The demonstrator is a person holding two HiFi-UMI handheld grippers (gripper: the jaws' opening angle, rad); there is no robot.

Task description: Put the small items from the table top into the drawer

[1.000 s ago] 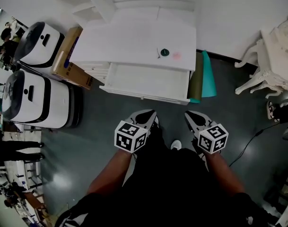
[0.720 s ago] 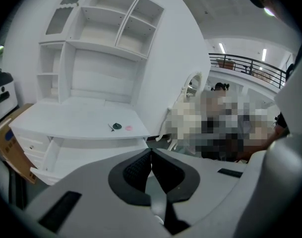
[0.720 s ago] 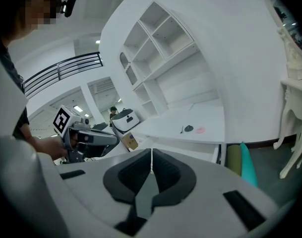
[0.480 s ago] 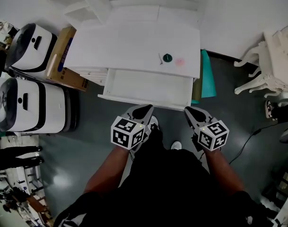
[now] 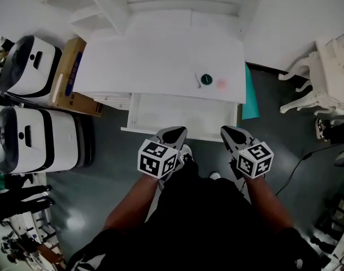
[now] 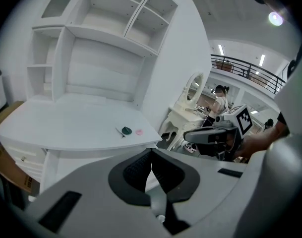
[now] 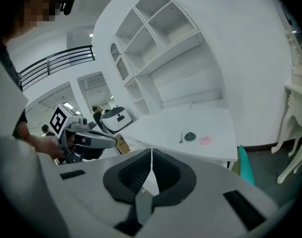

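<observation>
Well, my left gripper (image 5: pixel 174 134) and right gripper (image 5: pixel 230 133) were both closed on nothing, short of the open drawer (image 5: pixel 183 113). On the counter (image 5: pixel 143 55) lay a green disc (image 5: pixel 205 79), pink piece (image 5: pixel 221 84) and thin pin (image 5: pixel 197 79): light, flat, probably slippery, best pinched across their edges.

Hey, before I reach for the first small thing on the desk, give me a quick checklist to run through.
1. The drawer is open: ok, pulled out below the table top.
2. The left gripper is empty: ok, fingers together, nothing between them.
3. The right gripper is empty: ok, fingers together on nothing.
4. Fingers apart for a grasp: not ok, both grippers are shut.
5. Items located: ok, the green round item, pink item and thin stick lie close together near the table top's right front.
6. Grippers over the items: not ok, both are short of the table top.
</observation>
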